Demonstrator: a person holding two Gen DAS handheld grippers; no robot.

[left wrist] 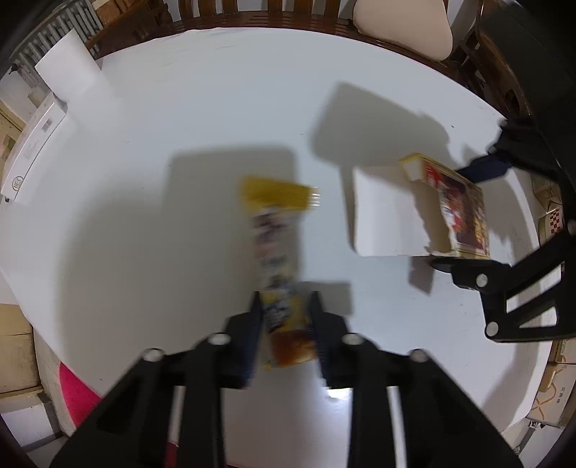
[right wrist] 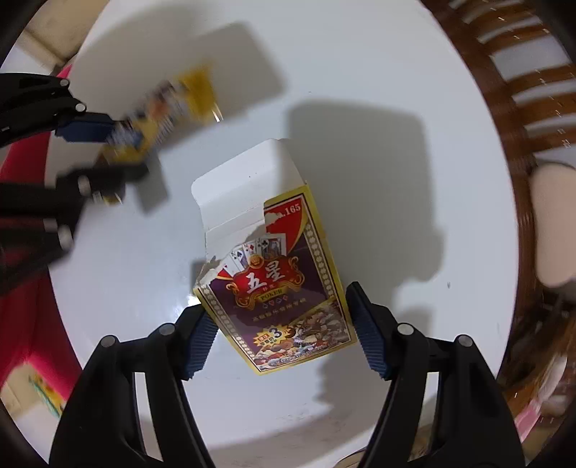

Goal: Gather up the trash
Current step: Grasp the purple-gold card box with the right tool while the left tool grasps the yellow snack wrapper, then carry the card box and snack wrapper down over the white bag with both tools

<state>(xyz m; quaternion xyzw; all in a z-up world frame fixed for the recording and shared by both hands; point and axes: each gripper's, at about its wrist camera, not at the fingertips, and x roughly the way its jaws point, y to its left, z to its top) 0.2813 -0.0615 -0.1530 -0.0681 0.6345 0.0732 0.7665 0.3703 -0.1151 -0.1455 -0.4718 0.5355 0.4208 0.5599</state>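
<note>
Nearest us, our left gripper [left wrist: 285, 306] is clamped on the lower part of a yellow snack wrapper [left wrist: 277, 252], which runs away from the fingers and casts its shadow on the white table [left wrist: 216, 108] beneath. Our right gripper [right wrist: 279, 316] holds a torn playing-card box [right wrist: 277, 273] between its blue ribbed pads [right wrist: 199, 338]; the left pad touches the box's edge, but we cannot tell whether the right pad does.

The right wrist view reads the box's print and its ripped white flap; the left wrist view shows that box [left wrist: 424, 208] only edge-on, just beyond the right gripper [left wrist: 464, 223]. From the right, the left gripper [right wrist: 118, 151] and wrapper [right wrist: 169, 108] are blurred.

Farther off, wooden chairs [left wrist: 270, 14] ring the table, their backs cut off.
</note>
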